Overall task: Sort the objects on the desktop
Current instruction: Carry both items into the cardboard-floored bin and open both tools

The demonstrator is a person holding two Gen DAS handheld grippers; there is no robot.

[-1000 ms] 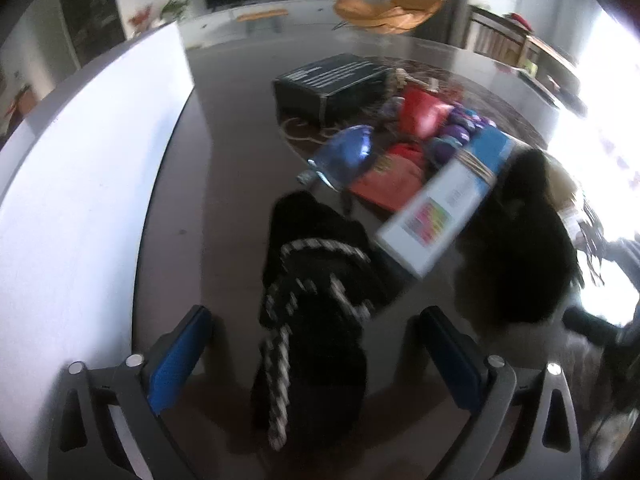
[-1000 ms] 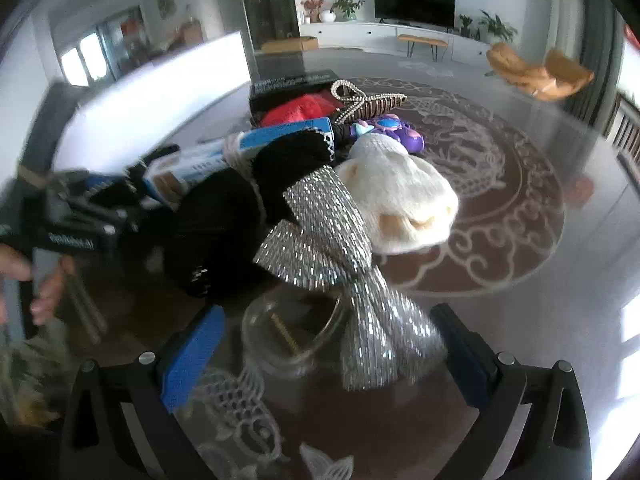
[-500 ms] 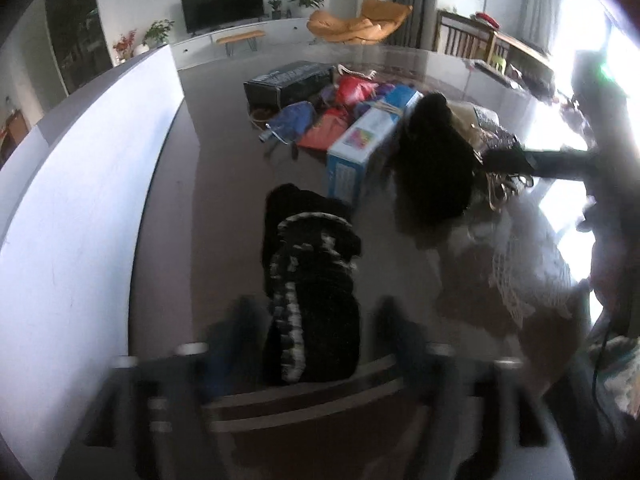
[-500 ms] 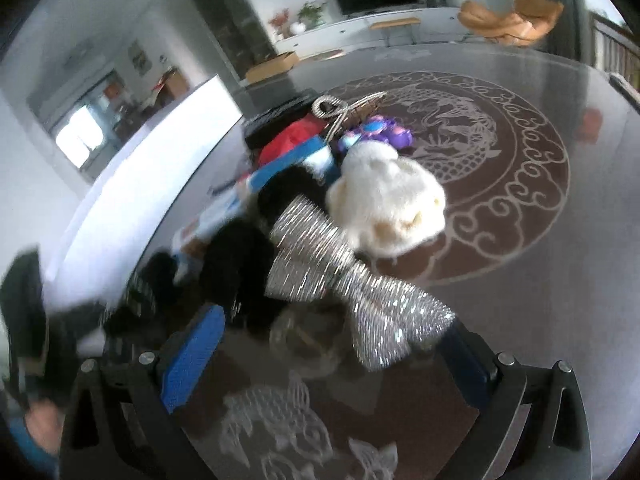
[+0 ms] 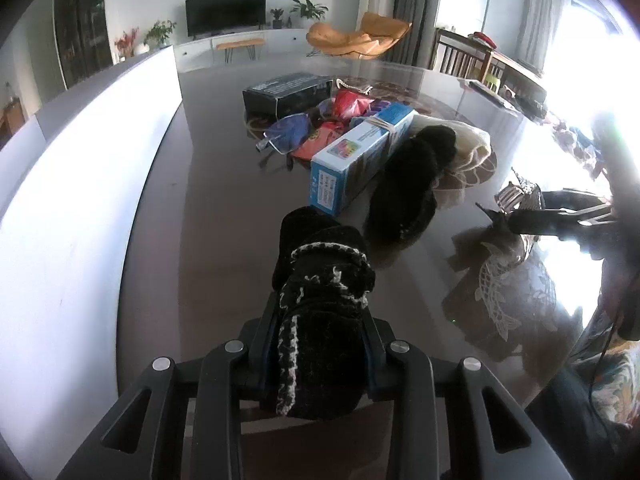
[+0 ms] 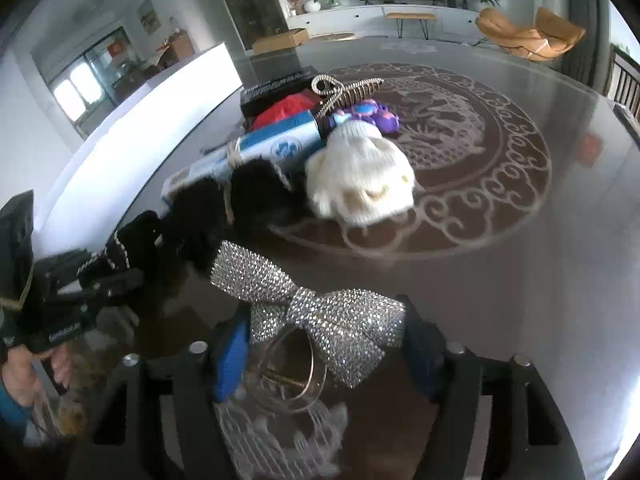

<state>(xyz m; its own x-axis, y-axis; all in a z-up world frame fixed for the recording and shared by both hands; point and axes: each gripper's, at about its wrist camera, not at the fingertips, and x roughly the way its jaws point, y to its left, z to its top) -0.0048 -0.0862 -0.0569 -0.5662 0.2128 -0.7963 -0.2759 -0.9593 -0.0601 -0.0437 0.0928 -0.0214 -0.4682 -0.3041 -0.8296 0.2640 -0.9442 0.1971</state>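
Note:
My left gripper (image 5: pixel 316 344) is shut on a black knitted glove with white trim (image 5: pixel 320 280) and holds it over the dark glass table (image 5: pixel 208 216). My right gripper (image 6: pixel 324 356) is shut on a silver sequin bow hair clip (image 6: pixel 320 312), whose clear claw sits between the fingers. Past the glove lie a fuzzy black item (image 5: pixel 408 188), a blue and white box (image 5: pixel 360 156) and a cream knitted hat (image 6: pixel 360 172). The left gripper with the glove also shows at the left of the right wrist view (image 6: pixel 100 272).
A black box (image 5: pixel 288 94), red and blue pouches (image 5: pixel 320 128), a purple toy (image 6: pixel 372 114) and a beaded clip (image 6: pixel 348 92) are piled further back. A white wall panel (image 5: pixel 80 184) borders the table's left side. A lace mat (image 5: pixel 516 288) lies at right.
My left gripper closed on the black glove and drew back with it. My right gripper closed on the sequin bow clip and lifted it toward the camera.

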